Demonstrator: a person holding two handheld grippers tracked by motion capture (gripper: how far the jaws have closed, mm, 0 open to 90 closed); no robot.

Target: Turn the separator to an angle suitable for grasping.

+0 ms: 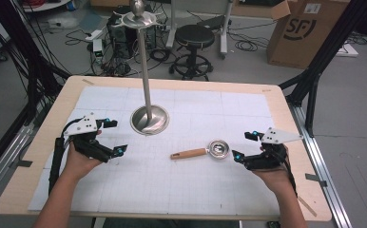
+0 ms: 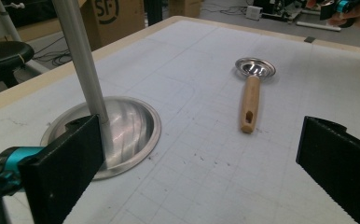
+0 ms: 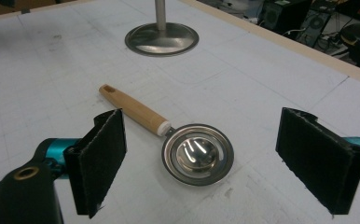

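A small metal scoop with a wooden handle (image 1: 201, 152) (image 2: 251, 88) (image 3: 169, 135) lies flat on the white gridded mat, bowl toward the right. A steel stand with a round dished base (image 1: 149, 119) (image 2: 122, 126) (image 3: 162, 38) and a tall pole topped by a disc rises at the mat's centre. My left gripper (image 1: 117, 137) (image 2: 197, 172) is open at the left, just left of the stand base, nothing between its jaws. My right gripper (image 1: 246, 145) (image 3: 206, 163) is open right beside the scoop's bowl, which lies between its jaws untouched.
The wooden table (image 1: 286, 109) carries the white mat (image 1: 219, 190). Beyond the far edge stand a black stool (image 1: 194, 45), a cardboard box (image 1: 300, 28), computer gear and cables on the floor. Black frame posts flank both sides.
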